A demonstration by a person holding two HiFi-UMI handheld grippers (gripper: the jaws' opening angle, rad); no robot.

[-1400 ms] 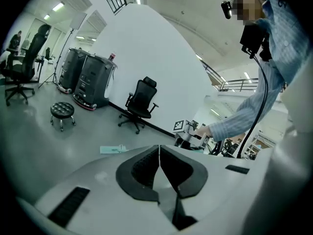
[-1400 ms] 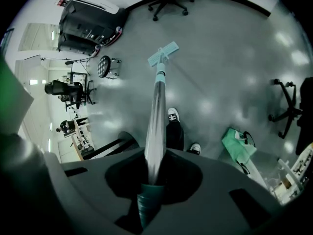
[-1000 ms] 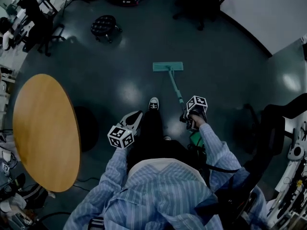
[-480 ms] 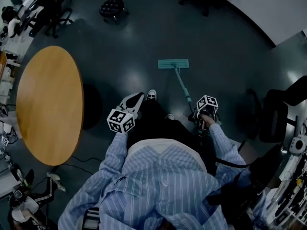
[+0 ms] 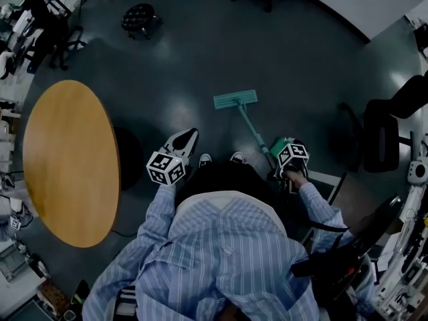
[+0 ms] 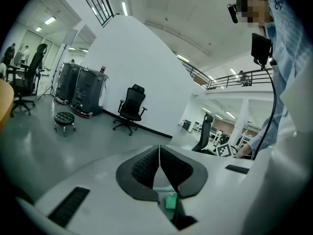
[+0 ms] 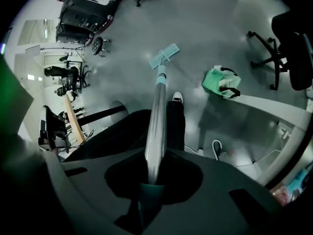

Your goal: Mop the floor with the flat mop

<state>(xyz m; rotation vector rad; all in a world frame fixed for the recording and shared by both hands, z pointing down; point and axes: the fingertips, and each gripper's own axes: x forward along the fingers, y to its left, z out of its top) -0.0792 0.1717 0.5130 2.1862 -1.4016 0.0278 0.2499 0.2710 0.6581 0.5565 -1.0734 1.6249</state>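
Note:
The flat mop's teal head (image 5: 235,99) lies slantwise on the dark floor ahead of my feet. Its handle (image 5: 253,131) runs back to my right gripper (image 5: 281,166), which is shut on it. In the right gripper view the silver handle (image 7: 156,121) rises from between the jaws (image 7: 149,180) toward the mop head (image 7: 164,55). My left gripper (image 5: 189,138) hangs at my left side away from the mop. Its dark pads (image 6: 146,166) meet in a thin line, with nothing between them.
A round wooden table (image 5: 70,162) fills the left. A black stool (image 5: 139,19) stands far ahead and a black office chair (image 5: 381,139) at the right. A green bag (image 7: 221,82) sits by my right foot, beside a white frame (image 7: 274,109).
The mop head has slid a little nearer to me and turned slantwise. My feet now stand side by side. The left gripper stays shut and empty.

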